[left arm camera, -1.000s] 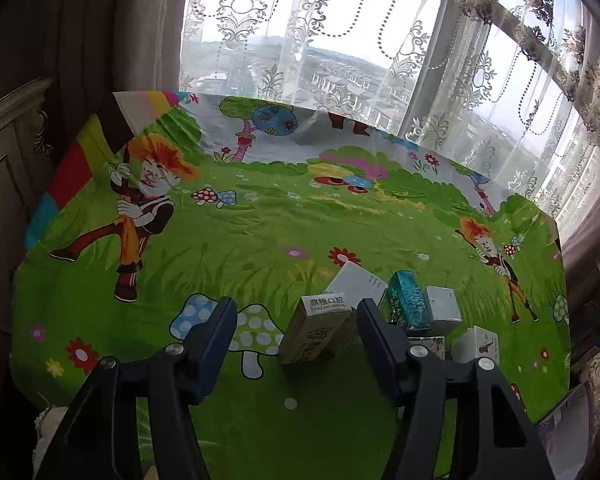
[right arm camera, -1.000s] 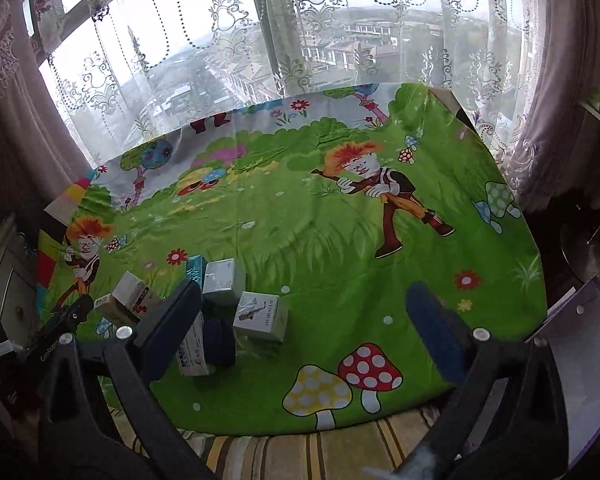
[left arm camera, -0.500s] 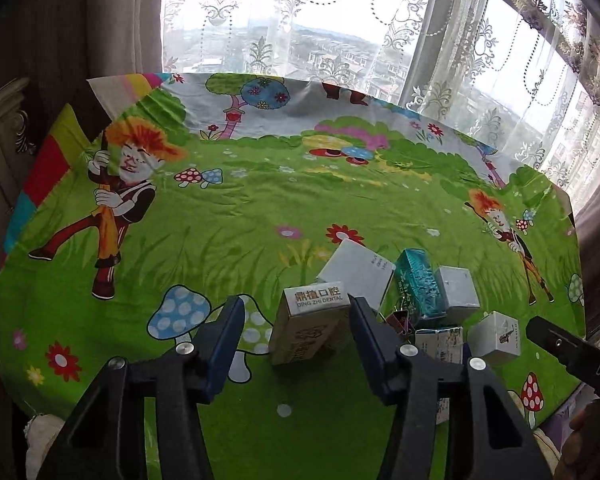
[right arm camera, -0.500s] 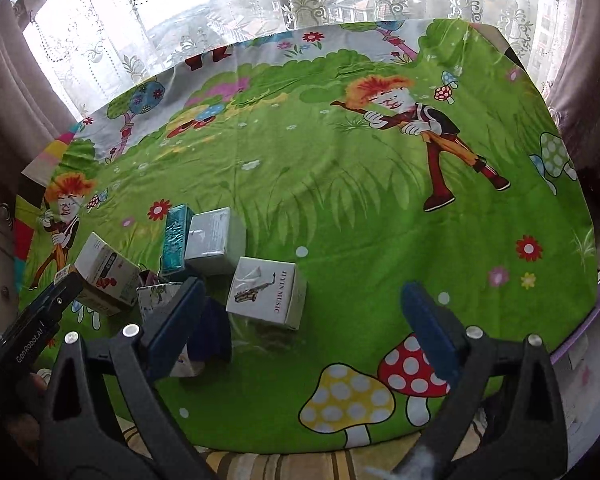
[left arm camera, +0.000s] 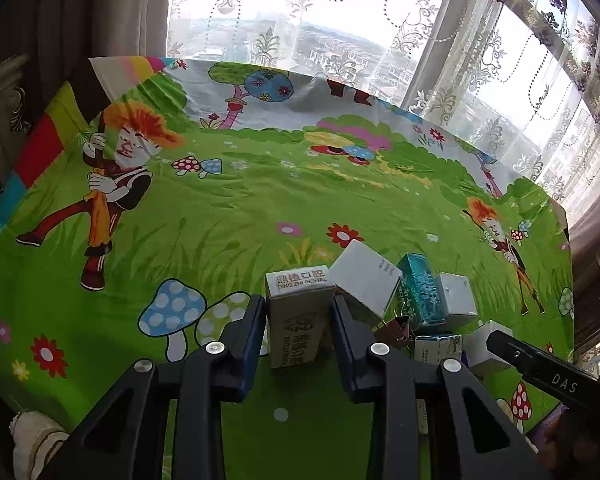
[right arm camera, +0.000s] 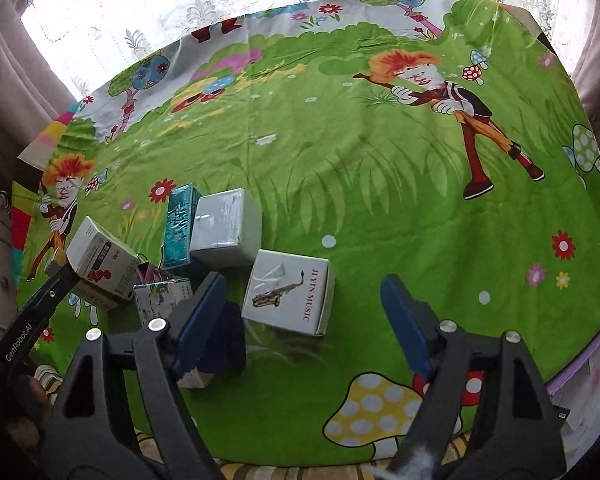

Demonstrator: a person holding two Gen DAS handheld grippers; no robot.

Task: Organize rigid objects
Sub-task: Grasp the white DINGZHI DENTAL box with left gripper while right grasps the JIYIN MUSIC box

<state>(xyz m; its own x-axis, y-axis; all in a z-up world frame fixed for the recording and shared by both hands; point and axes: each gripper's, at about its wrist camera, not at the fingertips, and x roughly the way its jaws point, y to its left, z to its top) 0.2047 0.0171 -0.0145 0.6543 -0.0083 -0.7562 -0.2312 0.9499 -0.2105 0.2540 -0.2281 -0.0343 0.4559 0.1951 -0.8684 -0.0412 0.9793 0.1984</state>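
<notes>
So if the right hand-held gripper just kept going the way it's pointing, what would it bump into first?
Probably the white JIYIN MUSIC box: it lies just ahead of the right hand-held gripper, between its closing jaws, nearer the left finger. Depth is hard to judge.

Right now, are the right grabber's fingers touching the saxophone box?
Apart. The right wrist view shows green cloth between the closing right gripper fingers and the saxophone box on both sides.

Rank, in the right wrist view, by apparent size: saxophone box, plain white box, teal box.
1. saxophone box, though nearest the camera.
2. plain white box, close behind; unsure.
3. teal box, narrowest.
</notes>
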